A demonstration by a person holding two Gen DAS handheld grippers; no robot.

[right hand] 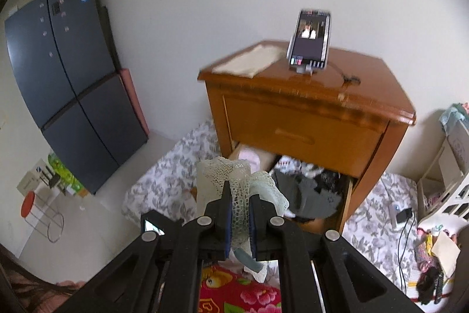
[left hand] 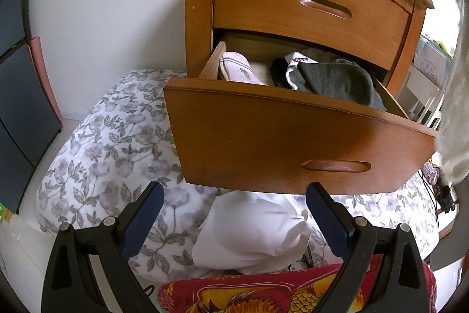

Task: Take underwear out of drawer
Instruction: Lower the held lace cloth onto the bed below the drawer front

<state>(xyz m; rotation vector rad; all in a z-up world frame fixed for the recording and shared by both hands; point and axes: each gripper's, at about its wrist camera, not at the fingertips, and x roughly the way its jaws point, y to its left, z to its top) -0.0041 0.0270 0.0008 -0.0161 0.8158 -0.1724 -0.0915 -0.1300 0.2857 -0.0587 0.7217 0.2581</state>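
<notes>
The lower drawer (left hand: 293, 134) of a wooden nightstand (right hand: 307, 107) stands pulled out. Inside it lie a pink striped garment (left hand: 234, 68), a white piece with a printed waistband (left hand: 296, 63) and a grey garment (left hand: 337, 81). My right gripper (right hand: 240, 191) is shut on a pale lace underwear (right hand: 234, 175), held up in front of the drawer (right hand: 307, 195). The same lace piece (left hand: 454, 122) shows blurred at the right edge of the left wrist view. My left gripper (left hand: 236, 189) is open below the drawer front, over a white cloth (left hand: 249, 231), with nothing between its fingers.
Floral bedding (left hand: 117, 143) lies under and around the nightstand, with a red patterned blanket (left hand: 263, 292) nearest me. A dark fridge (right hand: 73, 78) stands at the left. A phone on a stand (right hand: 310, 43) and a folded cloth (right hand: 249, 60) sit on top. White shelving (right hand: 445, 166) is at the right.
</notes>
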